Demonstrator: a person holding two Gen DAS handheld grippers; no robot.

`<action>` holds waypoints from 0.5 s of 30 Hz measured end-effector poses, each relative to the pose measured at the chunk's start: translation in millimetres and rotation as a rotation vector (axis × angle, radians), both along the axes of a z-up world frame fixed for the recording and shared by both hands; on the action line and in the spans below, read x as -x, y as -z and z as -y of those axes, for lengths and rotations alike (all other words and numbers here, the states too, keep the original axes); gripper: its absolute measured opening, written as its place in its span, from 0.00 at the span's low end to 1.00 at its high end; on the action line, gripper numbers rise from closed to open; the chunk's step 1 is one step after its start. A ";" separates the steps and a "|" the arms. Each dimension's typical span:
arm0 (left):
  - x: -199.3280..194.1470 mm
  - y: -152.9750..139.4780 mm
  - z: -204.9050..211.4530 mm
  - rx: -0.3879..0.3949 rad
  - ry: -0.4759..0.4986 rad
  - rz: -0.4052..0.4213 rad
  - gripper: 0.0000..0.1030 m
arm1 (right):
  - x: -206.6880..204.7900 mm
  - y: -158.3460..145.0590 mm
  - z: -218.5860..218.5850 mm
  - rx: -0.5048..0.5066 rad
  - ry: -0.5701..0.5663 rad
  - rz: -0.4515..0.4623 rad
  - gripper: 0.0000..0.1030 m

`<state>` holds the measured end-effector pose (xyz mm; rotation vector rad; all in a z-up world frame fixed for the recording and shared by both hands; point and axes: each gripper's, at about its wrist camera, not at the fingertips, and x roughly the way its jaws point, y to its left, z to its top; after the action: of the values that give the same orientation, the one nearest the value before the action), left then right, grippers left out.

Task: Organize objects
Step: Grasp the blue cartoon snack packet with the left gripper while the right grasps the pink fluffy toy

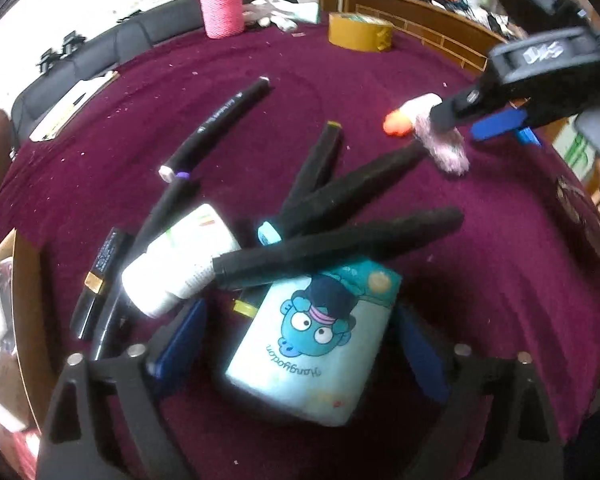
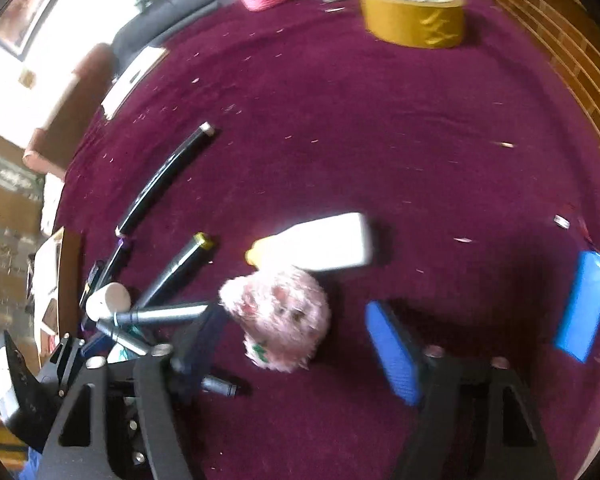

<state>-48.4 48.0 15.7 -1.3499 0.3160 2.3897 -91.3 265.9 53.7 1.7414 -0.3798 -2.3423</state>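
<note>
In the left wrist view a light-blue cartoon box point(image 1: 312, 348) lies between the open jaws of my left gripper point(image 1: 296, 348). Several black markers point(image 1: 340, 240) and a white bottle point(image 1: 180, 264) are piled on and behind it. My right gripper point(image 1: 476, 120) hovers at the right over a pink fluffy toy point(image 1: 446, 148) and a white glue bottle with an orange cap point(image 1: 408, 118). In the right wrist view my right gripper point(image 2: 300, 336) is open around the pink toy point(image 2: 280, 316); the glue bottle point(image 2: 320, 244) lies just beyond it.
A yellow tape roll point(image 1: 358, 32) and a pink yarn-wrapped cup point(image 1: 220, 8) stand at the far side of the maroon cloth point(image 1: 480, 280). A blue flat object point(image 2: 582, 304) lies at the right. A wooden rail borders the right edge.
</note>
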 end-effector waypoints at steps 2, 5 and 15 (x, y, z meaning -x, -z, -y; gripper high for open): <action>-5.9 -2.9 -0.6 -0.010 -0.010 -0.029 0.66 | -0.5 2.0 4.8 -0.014 -0.023 -0.015 0.41; -13.8 -4.0 -1.3 -0.024 -0.037 -0.046 0.58 | -6.0 -1.4 8.5 -0.019 -0.028 -0.034 0.39; -27.6 -14.5 21.6 -0.152 -0.118 -0.002 0.50 | -53.5 -25.3 18.1 0.032 -0.018 -0.073 0.39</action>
<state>-20.7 26.4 30.2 -1.3304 0.0546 2.4542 -37.8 247.8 79.1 1.6333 -0.3853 -2.3660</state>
